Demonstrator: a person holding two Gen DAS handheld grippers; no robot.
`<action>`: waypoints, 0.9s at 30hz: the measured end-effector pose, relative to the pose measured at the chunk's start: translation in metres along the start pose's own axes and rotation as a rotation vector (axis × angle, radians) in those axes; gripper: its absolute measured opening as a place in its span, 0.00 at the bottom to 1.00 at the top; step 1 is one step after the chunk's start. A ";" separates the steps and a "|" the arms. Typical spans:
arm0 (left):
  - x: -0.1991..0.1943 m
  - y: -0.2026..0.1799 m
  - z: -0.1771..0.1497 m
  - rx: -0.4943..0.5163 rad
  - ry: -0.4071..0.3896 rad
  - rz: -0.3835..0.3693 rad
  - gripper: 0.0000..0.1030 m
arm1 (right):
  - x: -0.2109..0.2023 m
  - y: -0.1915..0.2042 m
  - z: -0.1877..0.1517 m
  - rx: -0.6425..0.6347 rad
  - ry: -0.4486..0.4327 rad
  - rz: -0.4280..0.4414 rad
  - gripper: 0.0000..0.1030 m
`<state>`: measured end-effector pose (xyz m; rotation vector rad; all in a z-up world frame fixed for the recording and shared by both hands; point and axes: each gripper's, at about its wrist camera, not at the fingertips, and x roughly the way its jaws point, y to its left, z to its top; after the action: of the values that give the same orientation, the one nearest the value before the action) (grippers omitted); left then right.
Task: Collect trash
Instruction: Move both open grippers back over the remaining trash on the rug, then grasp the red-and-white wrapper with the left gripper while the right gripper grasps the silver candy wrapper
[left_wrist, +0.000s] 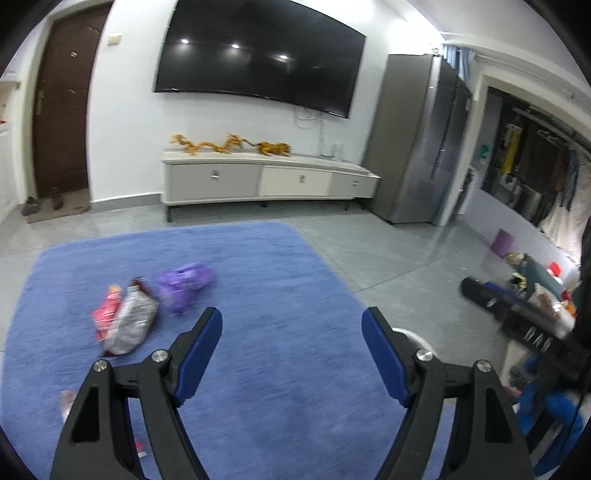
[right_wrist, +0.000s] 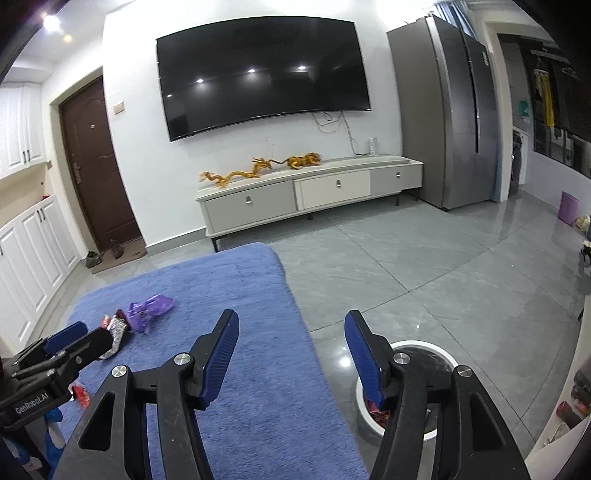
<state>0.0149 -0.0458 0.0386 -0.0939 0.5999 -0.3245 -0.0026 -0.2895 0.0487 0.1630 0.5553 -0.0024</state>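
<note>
Blue pile rug (left_wrist: 258, 369) carries what I am after: a purple crumpled bag (left_wrist: 184, 282), a silver wrapper (left_wrist: 131, 325) and a red packet (left_wrist: 105, 314) lie bunched together in the left middle of the left wrist frame, touching or overlapping one another. My left claw (left_wrist: 291, 325) stands wide with nothing between its blue pads, and the pile sits up and to the left of it, not in line. My right claw (right_wrist: 291, 328) is also parted and empty; below it, at the lower right of its frame, the white-rimmed bin (right_wrist: 439, 350) stands on the grey tiled floor (right_wrist: 424, 266), just beside the rug's edge, with some red and dark scraps already visible inside.

What worries me: the wrappers are thin, slick and flat on a soft nap, so a pad could slide over them or pinch the rug fibres instead. Because the three pieces overlap, a grab may lift one and drag or scatter the others. Another small red scrap (right_wrist: 79, 395) lies at the lower left of the right wrist frame, partly hidden behind the left claw's body, and I could easily miss it. The left view is smeared, so my aim there is uncertain.

Beyond the rug, a dark television (right_wrist: 262, 70) hangs over a low pale cabinet (right_wrist: 310, 195), with a brown door (right_wrist: 96, 166) on the left and a grey refrigerator (right_wrist: 447, 122) on the right.
</note>
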 end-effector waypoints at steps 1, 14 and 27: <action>-0.006 0.011 -0.006 -0.007 -0.004 0.031 0.75 | 0.000 0.004 -0.001 -0.009 0.001 0.009 0.56; -0.024 0.137 -0.089 -0.261 0.119 0.224 0.81 | 0.013 0.059 -0.016 -0.100 0.051 0.126 0.57; 0.020 0.157 -0.092 -0.268 0.202 0.248 0.79 | 0.064 0.103 -0.032 -0.167 0.183 0.227 0.58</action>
<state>0.0207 0.0967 -0.0762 -0.2443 0.8450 -0.0105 0.0401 -0.1804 0.0041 0.0625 0.7142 0.2815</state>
